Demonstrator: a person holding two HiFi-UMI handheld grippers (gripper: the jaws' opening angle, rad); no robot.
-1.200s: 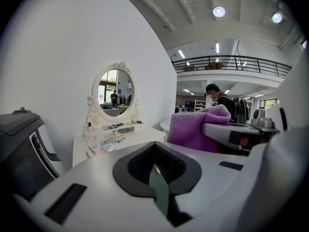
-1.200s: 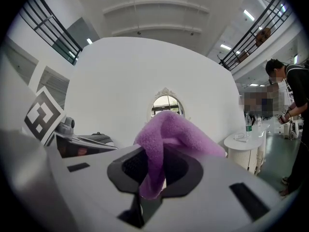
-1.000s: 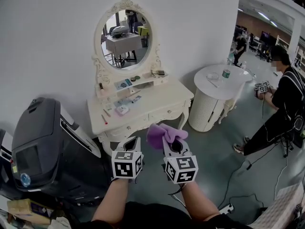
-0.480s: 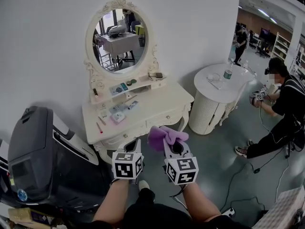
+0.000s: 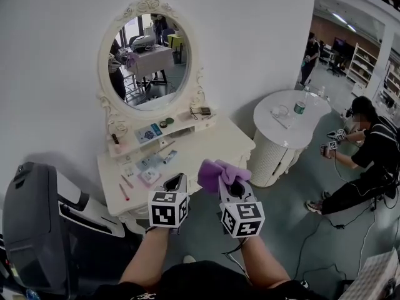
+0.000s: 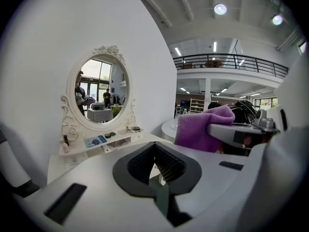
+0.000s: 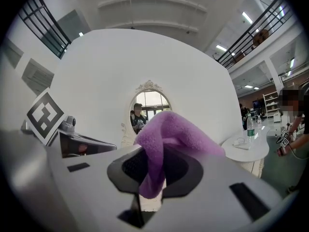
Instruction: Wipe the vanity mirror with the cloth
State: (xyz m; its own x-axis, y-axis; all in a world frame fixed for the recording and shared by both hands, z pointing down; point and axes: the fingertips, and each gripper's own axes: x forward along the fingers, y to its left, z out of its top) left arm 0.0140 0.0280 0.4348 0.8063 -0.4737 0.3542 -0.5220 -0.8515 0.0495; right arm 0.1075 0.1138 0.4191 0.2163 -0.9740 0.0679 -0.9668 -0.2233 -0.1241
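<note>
The oval vanity mirror (image 5: 147, 61) in its white ornate frame stands on the white vanity table (image 5: 209, 144) against the wall, ahead of both grippers and well out of reach. My right gripper (image 5: 226, 181) is shut on a bunched purple cloth (image 5: 219, 172), which bulges out above its jaws. In the right gripper view the cloth (image 7: 169, 132) covers the lower part of the mirror (image 7: 149, 105). My left gripper (image 5: 176, 181) is held beside it, shut and empty. In the left gripper view the mirror (image 6: 101, 93) shows at the left and the cloth (image 6: 200, 129) at the right.
Small items lie on the vanity's shelf (image 5: 156, 130) and top. A round white table (image 5: 281, 102) with a bottle (image 5: 298, 107) stands to the right. A person (image 5: 369, 152) crouches at the far right. A dark grey machine (image 5: 31, 230) fills the lower left. Cables (image 5: 325, 230) cross the floor.
The vanity and mirror have grown larger and shifted left in the head view as I came nearer. Both grippers rose slightly, the right one holding the cloth throughout.
</note>
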